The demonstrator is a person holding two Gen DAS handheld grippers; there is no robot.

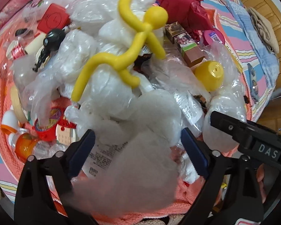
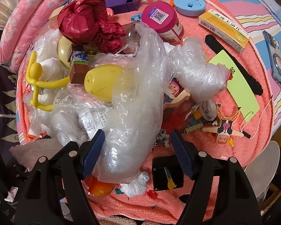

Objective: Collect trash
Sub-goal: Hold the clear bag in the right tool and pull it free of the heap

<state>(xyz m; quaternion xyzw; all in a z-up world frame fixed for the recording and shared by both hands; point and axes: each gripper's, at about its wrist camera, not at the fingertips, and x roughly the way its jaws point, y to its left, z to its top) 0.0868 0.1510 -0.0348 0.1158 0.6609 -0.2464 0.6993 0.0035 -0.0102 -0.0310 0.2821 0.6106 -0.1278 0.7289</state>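
Observation:
A heap of crumpled clear plastic bags [image 1: 110, 86] and bubble wrap [image 2: 198, 73] lies on a coral knitted mat [image 2: 196, 202]. My left gripper [image 1: 138, 150] is open, and a blurred grey-white bag [image 1: 133, 165] with a printed label fills the gap between its blue pads [image 1: 82, 150]. My right gripper [image 2: 137, 153] is open too, its pads either side of a long clear bag [image 2: 136, 112]. The right gripper's black body [image 1: 252, 136] shows at the right of the left wrist view. Crumpled red paper [image 2: 90, 24] sits at the back of the heap.
A yellow bendy figure [image 1: 125, 46], a yellow capsule [image 2: 101, 80] and a small printed box [image 1: 189, 45] lie on the heap. To the right are a pink jar [image 2: 163, 18], a yellow carton [image 2: 224, 28], a green card [image 2: 238, 86], a phone [image 2: 277, 56] and a black box [image 2: 167, 174].

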